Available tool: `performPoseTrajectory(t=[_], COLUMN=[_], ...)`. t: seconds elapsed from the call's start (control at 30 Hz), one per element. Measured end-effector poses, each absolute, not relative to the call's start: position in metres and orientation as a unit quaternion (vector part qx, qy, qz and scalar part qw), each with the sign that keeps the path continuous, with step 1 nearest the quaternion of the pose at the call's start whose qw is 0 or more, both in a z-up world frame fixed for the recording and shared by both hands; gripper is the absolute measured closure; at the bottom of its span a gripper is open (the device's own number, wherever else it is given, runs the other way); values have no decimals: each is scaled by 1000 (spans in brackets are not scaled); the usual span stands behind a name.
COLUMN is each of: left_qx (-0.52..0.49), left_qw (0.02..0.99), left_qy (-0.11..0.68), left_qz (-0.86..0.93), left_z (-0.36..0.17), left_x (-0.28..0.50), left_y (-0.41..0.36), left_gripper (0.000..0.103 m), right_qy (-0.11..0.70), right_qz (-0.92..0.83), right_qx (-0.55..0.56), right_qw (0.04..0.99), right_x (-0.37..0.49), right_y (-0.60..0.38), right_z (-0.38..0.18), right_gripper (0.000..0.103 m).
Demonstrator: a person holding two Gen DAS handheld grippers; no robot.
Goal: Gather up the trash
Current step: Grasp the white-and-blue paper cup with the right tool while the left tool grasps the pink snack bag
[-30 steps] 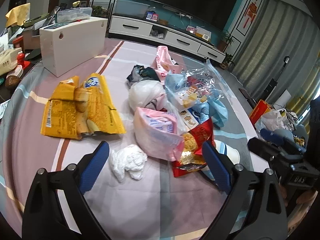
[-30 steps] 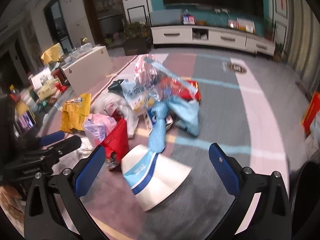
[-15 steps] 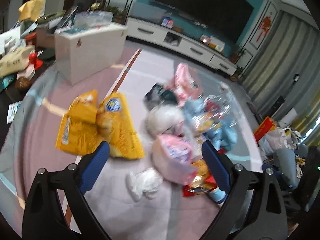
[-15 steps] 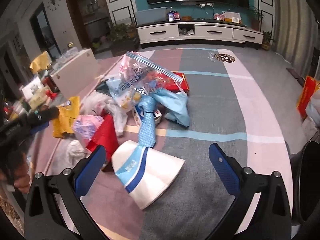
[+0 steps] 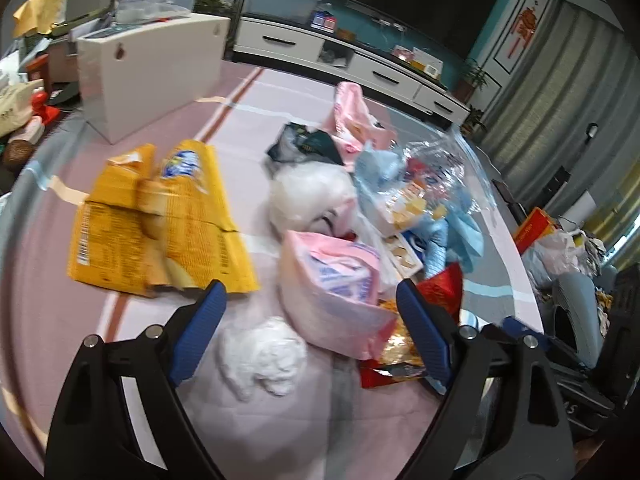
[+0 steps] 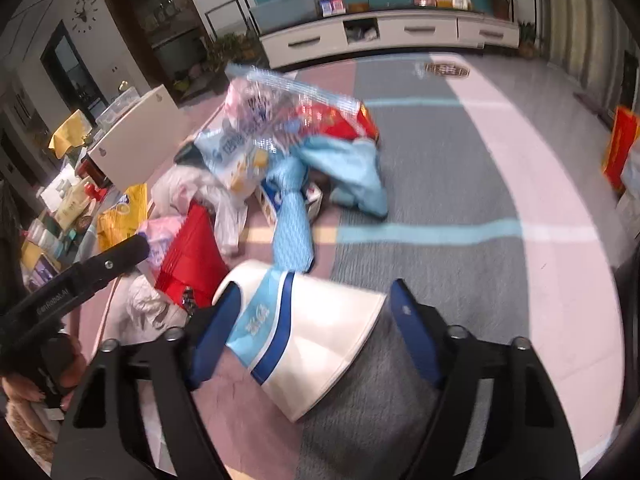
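Currently right tool [image 6: 310, 332] is closing around the white paper cup [image 6: 320, 344] on the carpet [image 6: 460, 200], pads not visibly pressing yet. Left tool [image 5: 310, 328] is wide, closing slowly, over the crumpled tissue [image 5: 262, 356] and pink wrapper [image 5: 336, 284], gripping nothing.

On the carpet lay one yellow snack bag [image 5: 160, 220], one crumpled white tissue [image 5: 262, 356], one pink wipes pack [image 5: 336, 292], one red foil wrapper [image 5: 440, 292], one flattened white paper cup [image 6: 316, 340] and one clear zip bag [image 6: 280, 104]. One white box [image 5: 148, 76] stood behind.
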State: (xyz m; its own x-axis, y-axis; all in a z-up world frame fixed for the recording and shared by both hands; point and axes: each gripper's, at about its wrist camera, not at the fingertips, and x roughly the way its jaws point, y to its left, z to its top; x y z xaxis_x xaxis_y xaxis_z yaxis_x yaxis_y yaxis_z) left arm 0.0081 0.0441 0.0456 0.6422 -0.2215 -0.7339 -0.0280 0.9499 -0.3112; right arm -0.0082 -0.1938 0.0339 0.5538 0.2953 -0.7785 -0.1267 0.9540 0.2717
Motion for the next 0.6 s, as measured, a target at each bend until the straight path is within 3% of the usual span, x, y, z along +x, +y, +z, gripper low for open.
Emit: performPoseTrajectory(t=[0.13, 0.23, 0.27, 0.33, 0.37, 0.4, 0.6], left_qx=[-131, -127, -131, -140, -142, -145, -166], left_qw=[894, 892, 891, 889, 889, 890, 897], left_qy=[424, 430, 431, 432, 432, 429, 403], left_qz=[-57, -58, -58, -59, -56, -56, -71], left_z=[39, 35, 33, 32, 31, 32, 45], left_x=[11, 12, 13, 14, 14, 13, 4], left_y=[31, 25, 25, 25, 26, 27, 32], left_gripper=[19, 27, 34, 47, 53, 55, 61], right_qy=[467, 469, 467, 462, 460, 459, 448], right_qz=[117, 122, 121, 121, 118, 117, 128], right_qx=[99, 103, 103, 103, 103, 104, 107], right_qw=[871, 869, 870, 872, 874, 874, 878], right_x=[-7, -7, -7, -8, -9, -9, -12], right_y=[-195, -195, -195, -195, -197, -199, -201], right_z=[27, 25, 26, 27, 28, 29, 36], right_gripper=[48, 53, 56, 76, 81, 90, 99])
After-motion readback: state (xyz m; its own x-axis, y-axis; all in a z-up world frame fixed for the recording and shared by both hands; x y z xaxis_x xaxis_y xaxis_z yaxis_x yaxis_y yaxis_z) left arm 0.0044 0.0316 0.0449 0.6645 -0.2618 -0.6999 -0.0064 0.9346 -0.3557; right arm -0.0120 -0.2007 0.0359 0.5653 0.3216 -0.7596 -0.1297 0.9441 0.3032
